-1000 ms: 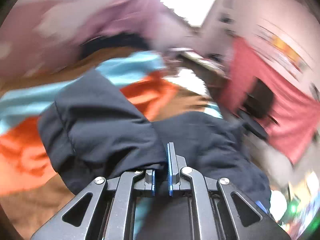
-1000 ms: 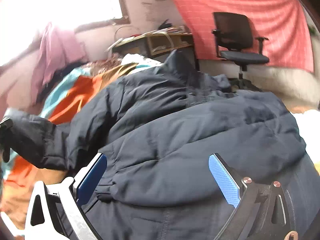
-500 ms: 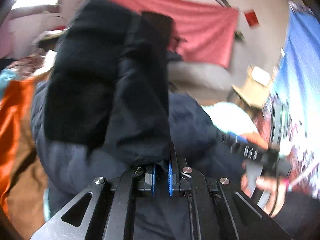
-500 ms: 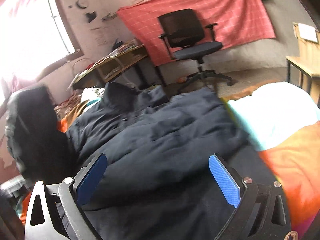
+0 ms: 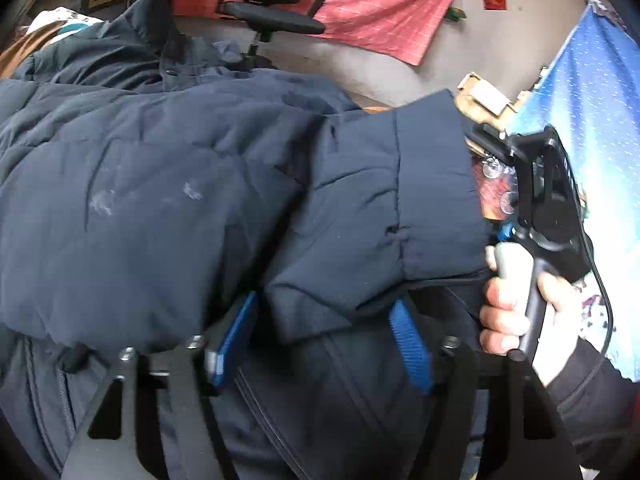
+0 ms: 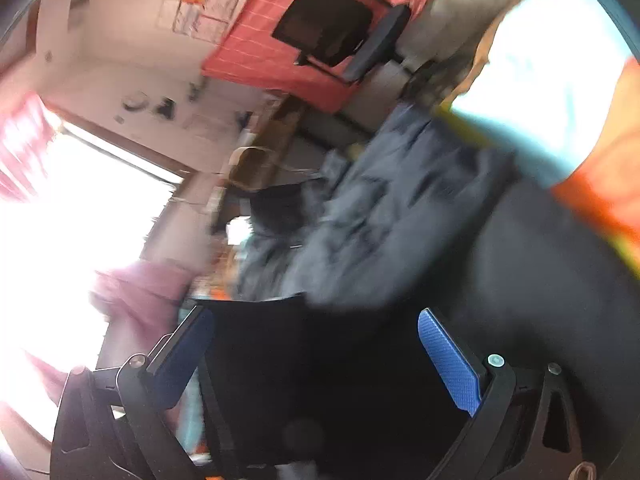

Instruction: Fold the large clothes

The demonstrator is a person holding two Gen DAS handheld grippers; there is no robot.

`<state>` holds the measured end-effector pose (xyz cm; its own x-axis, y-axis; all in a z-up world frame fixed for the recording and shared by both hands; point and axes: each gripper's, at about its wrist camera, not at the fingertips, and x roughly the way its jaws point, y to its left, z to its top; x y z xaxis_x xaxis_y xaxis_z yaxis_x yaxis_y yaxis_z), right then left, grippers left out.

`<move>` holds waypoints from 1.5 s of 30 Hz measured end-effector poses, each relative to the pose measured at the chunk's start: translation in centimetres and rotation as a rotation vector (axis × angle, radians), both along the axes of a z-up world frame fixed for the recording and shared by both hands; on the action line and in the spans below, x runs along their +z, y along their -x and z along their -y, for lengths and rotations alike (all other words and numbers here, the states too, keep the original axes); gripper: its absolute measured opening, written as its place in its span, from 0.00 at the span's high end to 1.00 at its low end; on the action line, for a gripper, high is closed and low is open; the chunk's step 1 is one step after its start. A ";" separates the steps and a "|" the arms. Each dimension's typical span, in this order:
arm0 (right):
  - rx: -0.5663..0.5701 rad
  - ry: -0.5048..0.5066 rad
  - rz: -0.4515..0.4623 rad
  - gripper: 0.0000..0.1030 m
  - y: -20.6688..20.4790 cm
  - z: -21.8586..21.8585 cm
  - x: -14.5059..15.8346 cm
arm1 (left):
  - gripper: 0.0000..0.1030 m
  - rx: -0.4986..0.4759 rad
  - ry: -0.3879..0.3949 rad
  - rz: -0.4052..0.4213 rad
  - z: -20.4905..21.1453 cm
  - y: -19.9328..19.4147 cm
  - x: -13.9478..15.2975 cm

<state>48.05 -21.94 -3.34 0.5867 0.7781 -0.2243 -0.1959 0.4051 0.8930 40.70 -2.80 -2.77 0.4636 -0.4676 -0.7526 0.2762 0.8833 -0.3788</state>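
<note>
The navy jacket [image 5: 168, 184] lies spread across the bed, its sleeve [image 5: 384, 208] folded over the body between the parted left claw [image 5: 320, 340]. The right claw [image 6: 316, 344] is also spread wide, gripping nothing, beside the jacket. Beyond stand an office chair [image 5: 272, 12] and a red cloth [image 5: 380, 4] on the wall.

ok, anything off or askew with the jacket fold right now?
Mostly fine. The sleeve lies across the navy jacket body, its cuff end hanging past the edge. Pale scuff marks show on the body. Left gripper is open around the sleeve.
</note>
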 end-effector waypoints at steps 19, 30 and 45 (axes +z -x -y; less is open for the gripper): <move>0.020 0.396 0.097 0.95 0.6 -2.7 6.4 | 0.37 0.388 -0.018 0.134 -9.2 4.1 3.5; -0.115 0.784 0.090 0.89 -5.1 -6.3 7.1 | 0.37 0.508 -0.095 0.174 -11.0 0.1 4.9; 0.065 1.032 0.190 0.43 -3.5 -12.2 2.6 | 0.36 0.439 -0.203 0.103 -11.0 -2.3 -0.8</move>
<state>51.59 -9.74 -0.72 0.6456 0.2934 -0.7050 -0.3458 0.9355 0.0727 43.03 8.19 -3.55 0.6612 -0.0599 -0.7478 -0.1120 0.9778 -0.1773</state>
